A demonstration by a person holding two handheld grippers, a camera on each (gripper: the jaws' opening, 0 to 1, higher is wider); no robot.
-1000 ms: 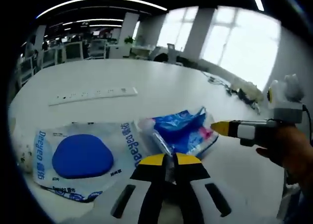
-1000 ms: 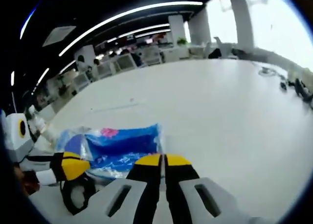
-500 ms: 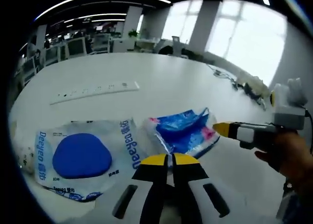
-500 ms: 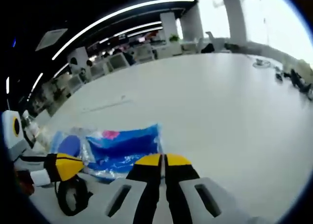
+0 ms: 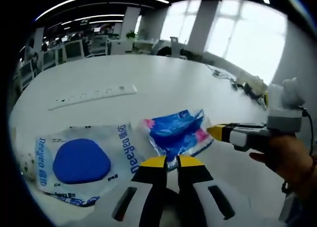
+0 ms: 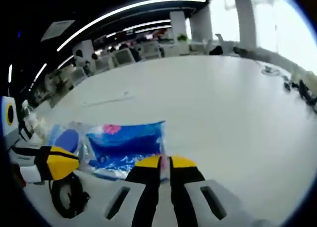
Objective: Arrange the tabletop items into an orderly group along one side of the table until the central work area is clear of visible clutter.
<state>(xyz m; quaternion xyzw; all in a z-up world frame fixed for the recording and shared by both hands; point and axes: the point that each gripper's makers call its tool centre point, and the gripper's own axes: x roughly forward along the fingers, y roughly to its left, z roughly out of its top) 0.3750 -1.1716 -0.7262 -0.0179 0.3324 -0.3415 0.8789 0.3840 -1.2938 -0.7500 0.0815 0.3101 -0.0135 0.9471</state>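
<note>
On the white table (image 5: 163, 83), two plastic packets, each claw clamped on the blue one (image 5: 176, 133).

On the big white table (image 5: 163, 83) before me lie a clear packet with a blue pad (image 5: 81, 160), a crumpled blue wrapper (image 5: 176, 133) just beside it, and a white power strip (image 5: 94, 94) farther off.

Ahead of left gripper (image 5: 171, 161), touching: crumpled packet (image 5: 177, 132) on table (image 5: 163, 83). Left: flat pouch (image 5: 84, 160). Beyond: power strip (image 5: 93, 95).
</note>
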